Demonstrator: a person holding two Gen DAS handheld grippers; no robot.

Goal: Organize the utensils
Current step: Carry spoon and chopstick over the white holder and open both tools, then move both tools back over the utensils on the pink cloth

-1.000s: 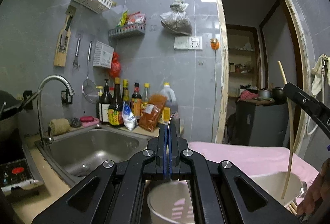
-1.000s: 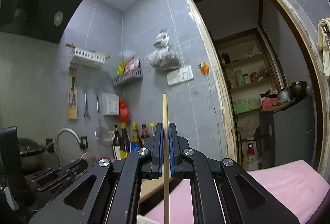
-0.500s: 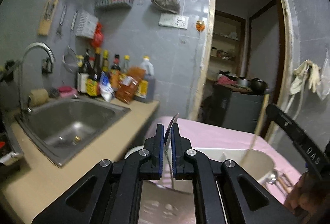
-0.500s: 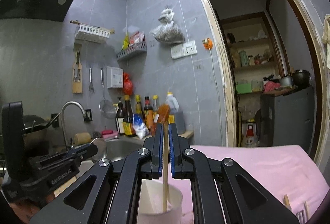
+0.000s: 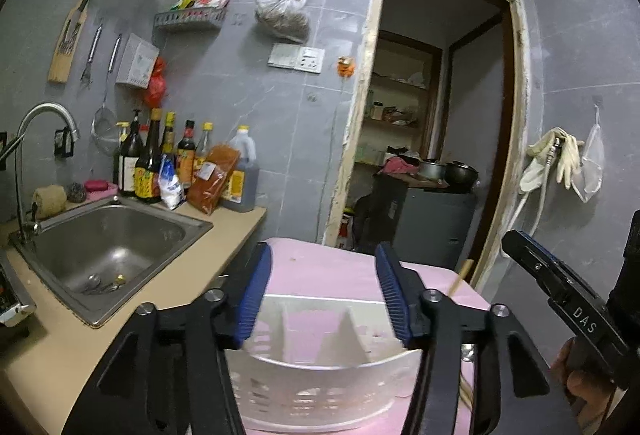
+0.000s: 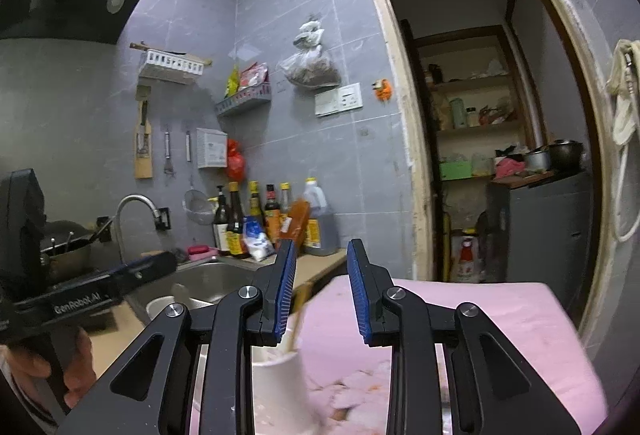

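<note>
At nine o'clock in the left wrist view the steel sink (image 5: pixel 108 247) is sitting in the counter, well apart from the work. The left gripper (image 5: pixel 322 299) is hanging over the white slotted utensil basket (image 5: pixel 320 387) on the pink cloth (image 5: pixel 320 267), its blue pads spread wide with nothing between them; half a second ago they were pinched on a thin metal utensil, so that piece is now probably lying in the basket, though it is not showing among the dividers. At three o'clock a wooden chopstick (image 5: pixel 460 277) is leaning just behind the basket's right end.

In the right wrist view the right gripper (image 6: pixel 322 291) is likewise parted and empty, pointing level toward the doorway. A chopstick (image 6: pixel 298 319), clamped a moment ago, is now standing tilted in the white cup (image 6: pixel 280 387) at six o'clock, free of the pads. Both releases look complete; each hand appears ready to fetch the next utensil.
</note>
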